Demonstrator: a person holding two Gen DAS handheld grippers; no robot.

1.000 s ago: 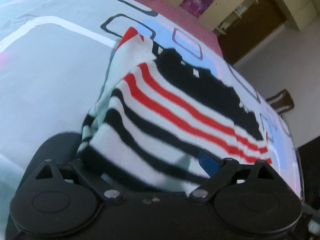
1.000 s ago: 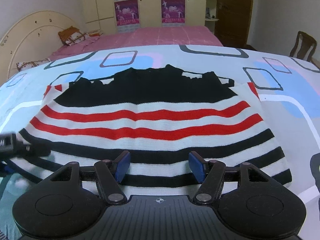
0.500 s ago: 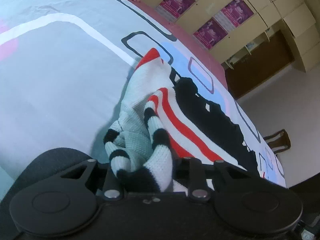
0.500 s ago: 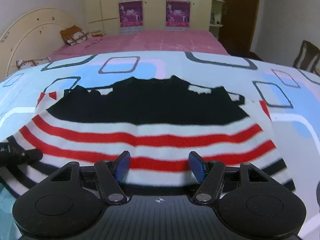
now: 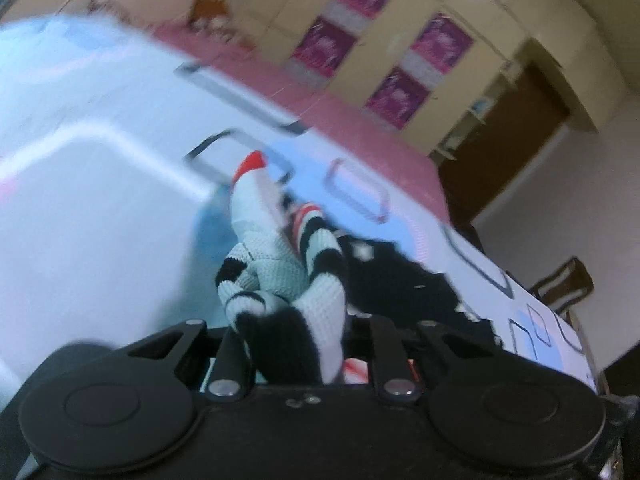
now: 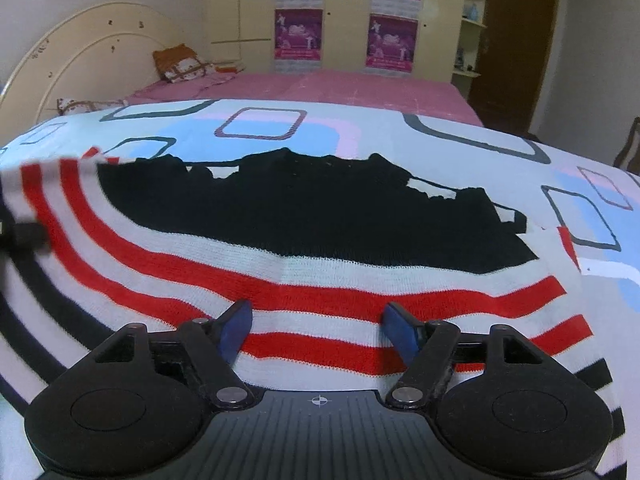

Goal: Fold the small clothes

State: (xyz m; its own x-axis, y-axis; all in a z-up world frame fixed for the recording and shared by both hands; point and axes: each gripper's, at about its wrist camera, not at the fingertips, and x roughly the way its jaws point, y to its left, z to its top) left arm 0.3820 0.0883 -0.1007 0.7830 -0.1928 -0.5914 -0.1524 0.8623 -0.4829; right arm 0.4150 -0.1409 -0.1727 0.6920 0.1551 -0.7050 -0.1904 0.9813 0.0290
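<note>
A small knitted sweater [image 6: 320, 240] with a black top and red, white and black stripes lies on the patterned bedspread [image 6: 280, 128]. My left gripper [image 5: 300, 344] is shut on a bunched striped edge of the sweater [image 5: 288, 280] and holds it lifted above the bed. My right gripper [image 6: 318, 324] is open, its blue fingertips [image 6: 236, 328] just above the red stripes near the sweater's middle. The left gripper's tip shows at the left edge of the right wrist view [image 6: 24, 236].
The bedspread [image 5: 100, 184] covers a pink bed [image 6: 320, 84] with pillows [image 6: 184, 64] at a curved headboard [image 6: 80, 60]. Cupboards with purple posters [image 6: 298, 32] and a brown door [image 6: 516, 40] stand behind. A wooden chair [image 5: 564, 284] is at the right.
My left gripper closed on the sweater's edge and lifted it, bunching and pulling that side up. My right gripper moved forward over the stripes, staying open.
</note>
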